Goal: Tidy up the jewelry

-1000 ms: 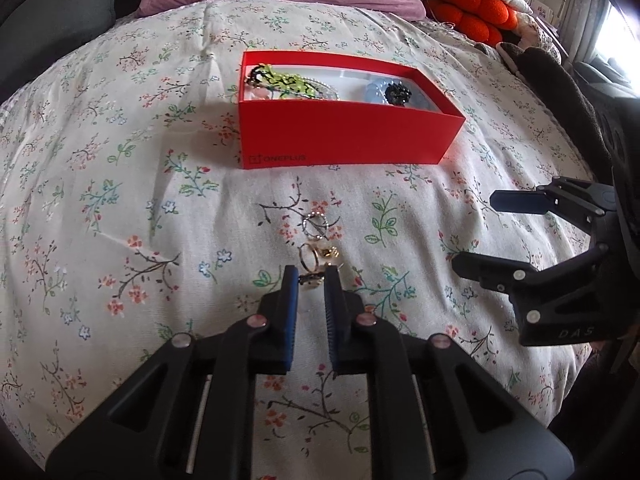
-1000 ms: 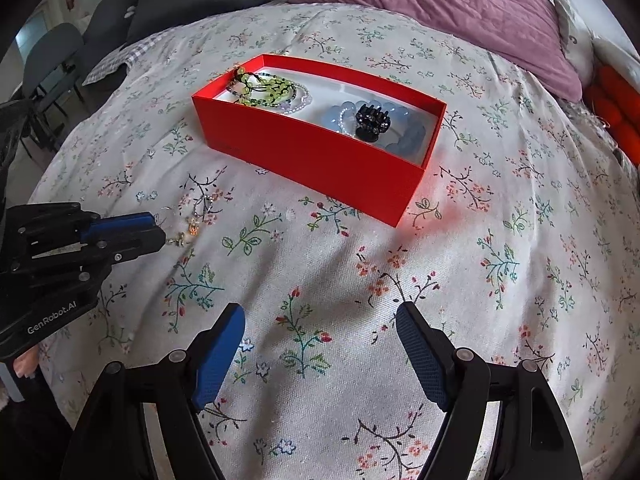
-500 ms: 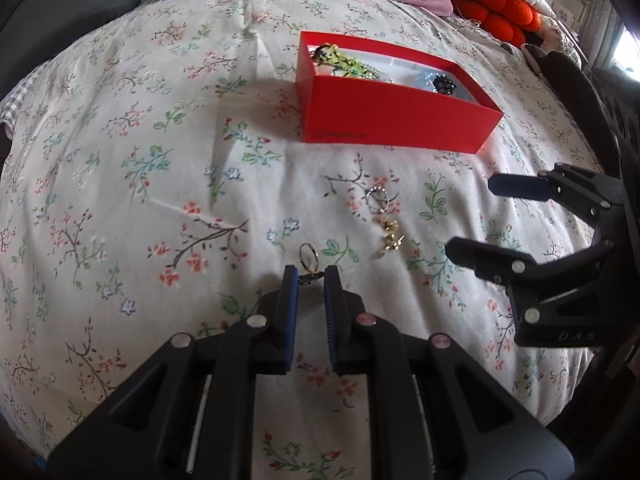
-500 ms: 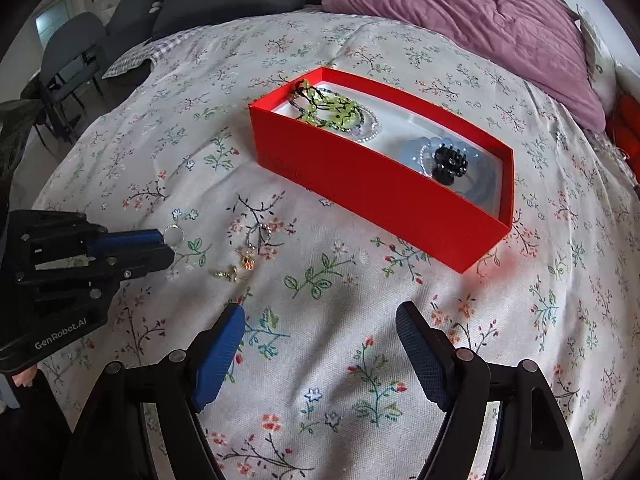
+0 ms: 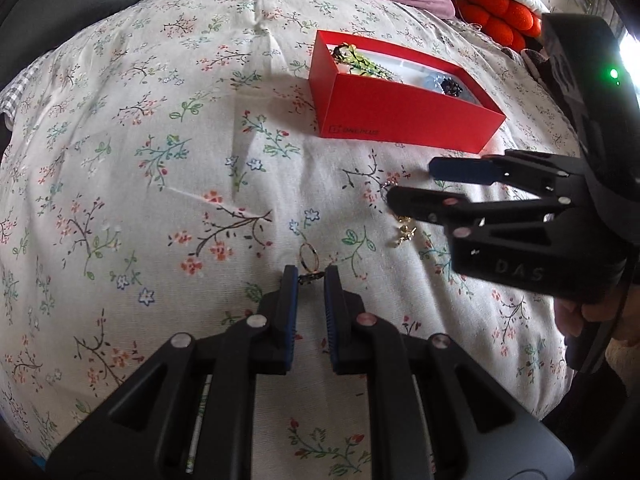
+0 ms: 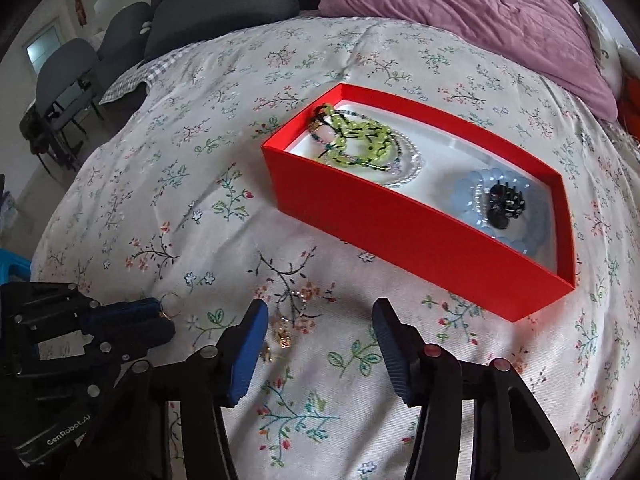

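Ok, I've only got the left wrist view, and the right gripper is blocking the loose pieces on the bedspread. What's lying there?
Observer: A gold earring and a silvery hoop piece lie on the bedspread, between the open jaws of the right gripper and nearer its left jaw.
Operator: Any free room in the red box?
Observer: Yes. The red box shows bare white floor between the green beads and the blue ring, which has a black hair claw on it.
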Demonstrator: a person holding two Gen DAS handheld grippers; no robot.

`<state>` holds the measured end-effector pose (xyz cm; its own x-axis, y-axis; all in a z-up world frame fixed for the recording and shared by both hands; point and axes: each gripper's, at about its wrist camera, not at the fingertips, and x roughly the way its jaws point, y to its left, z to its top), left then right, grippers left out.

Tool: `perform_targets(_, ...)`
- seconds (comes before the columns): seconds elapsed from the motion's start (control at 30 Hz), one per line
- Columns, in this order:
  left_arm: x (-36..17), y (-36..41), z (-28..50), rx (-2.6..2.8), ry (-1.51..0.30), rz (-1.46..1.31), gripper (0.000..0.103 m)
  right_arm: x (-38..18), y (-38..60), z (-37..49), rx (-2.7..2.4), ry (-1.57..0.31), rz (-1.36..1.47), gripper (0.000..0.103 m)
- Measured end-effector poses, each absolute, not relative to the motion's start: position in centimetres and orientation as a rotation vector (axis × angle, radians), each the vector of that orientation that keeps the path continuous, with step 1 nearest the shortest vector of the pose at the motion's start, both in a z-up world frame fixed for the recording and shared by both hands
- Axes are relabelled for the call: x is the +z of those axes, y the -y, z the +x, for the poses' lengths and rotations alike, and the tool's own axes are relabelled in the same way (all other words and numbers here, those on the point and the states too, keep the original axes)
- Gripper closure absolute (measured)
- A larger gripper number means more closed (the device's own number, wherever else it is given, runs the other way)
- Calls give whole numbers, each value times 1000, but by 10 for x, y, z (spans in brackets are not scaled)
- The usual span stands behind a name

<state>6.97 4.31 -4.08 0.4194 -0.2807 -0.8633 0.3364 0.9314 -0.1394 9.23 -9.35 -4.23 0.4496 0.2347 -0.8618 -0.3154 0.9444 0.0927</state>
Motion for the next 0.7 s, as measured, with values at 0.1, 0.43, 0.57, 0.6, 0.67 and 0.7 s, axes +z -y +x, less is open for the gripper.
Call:
perform_targets(0.1, -41, -46, 69, -390, -1073, 52, 89, -47, 82, 93, 364, -1058, -109, 61)
perform_targets(0.43, -44, -53, 68, -396, -1082, 44, 89, -55, 77, 92, 375, -1078, -129, 77)
perform_targets(0.57, -45, -55, 68, -389, -1088, 41, 89, -54, 77, 92, 377, -1078, -129, 78)
perform_targets(0.6, -45, -55, 68, -388, -1089, 39, 89, -54, 77, 92, 377, -1080, -127, 80)
perform_targets(0.67, -45, -55, 69, -386, -1090, 37, 89, -55, 77, 92, 384, -1084, -123, 86)
perform_targets(0.7, -45, -55, 70, -386, -1090, 37, 89, -54, 76, 92, 383, -1083, -125, 86)
